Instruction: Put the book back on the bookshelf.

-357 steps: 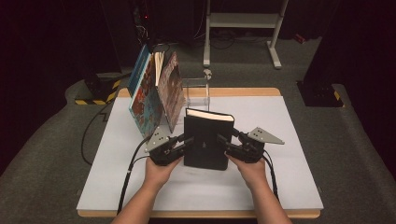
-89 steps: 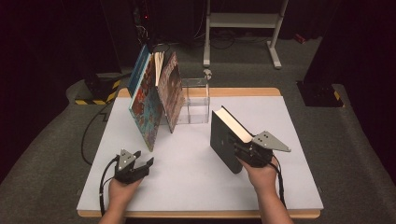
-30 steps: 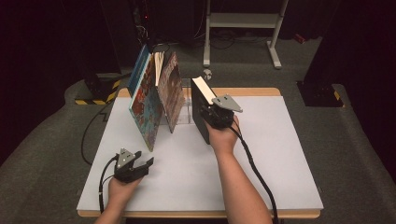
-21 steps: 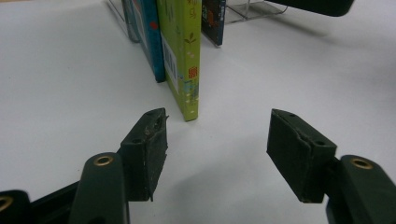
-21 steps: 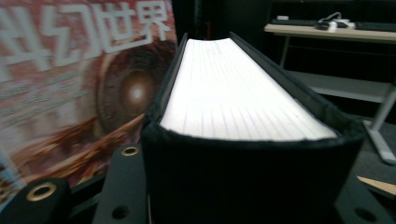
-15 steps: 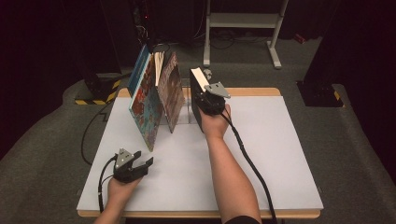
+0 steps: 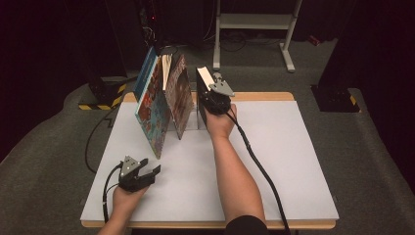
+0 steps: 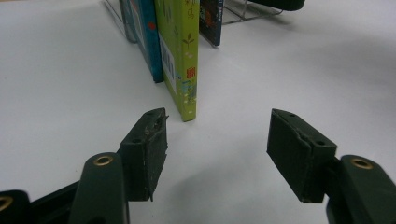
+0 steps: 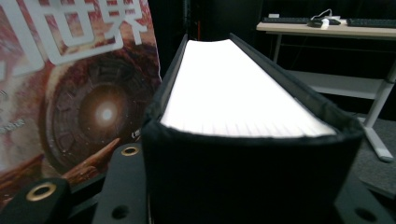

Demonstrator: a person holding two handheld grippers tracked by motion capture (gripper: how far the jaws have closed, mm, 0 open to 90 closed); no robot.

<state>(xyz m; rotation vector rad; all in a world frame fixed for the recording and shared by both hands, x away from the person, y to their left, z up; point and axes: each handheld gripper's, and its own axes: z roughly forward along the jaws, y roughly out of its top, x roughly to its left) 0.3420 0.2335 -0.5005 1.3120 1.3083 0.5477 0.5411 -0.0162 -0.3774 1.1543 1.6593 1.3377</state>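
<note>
A thick black book (image 7: 202, 82) with white page edges (image 9: 233, 93) stands upright at the back of the white table (image 7: 293, 147). My right gripper (image 7: 209, 100) is shut on its spine end (image 9: 247, 186), just right of a red-brown covered book (image 7: 179, 98) (image 9: 84, 93). That book and a colourful blue one (image 7: 152, 115) lean in a row to the left. A clear rack (image 7: 199, 116) stands behind them. My left gripper (image 7: 148, 174) (image 8: 217, 149) rests near the front left, open with nothing between its pads, facing a green spine (image 8: 180, 51).
A white metal stand (image 7: 254, 22) is on the floor beyond the table. A yellow-black striped block (image 7: 100, 100) lies off the table's left corner. Cables trail from both grippers. The right half of the table top is bare white surface.
My right hand has carried the black book left and farther back, up to the leaning row of books. The left gripper has stayed in place.
</note>
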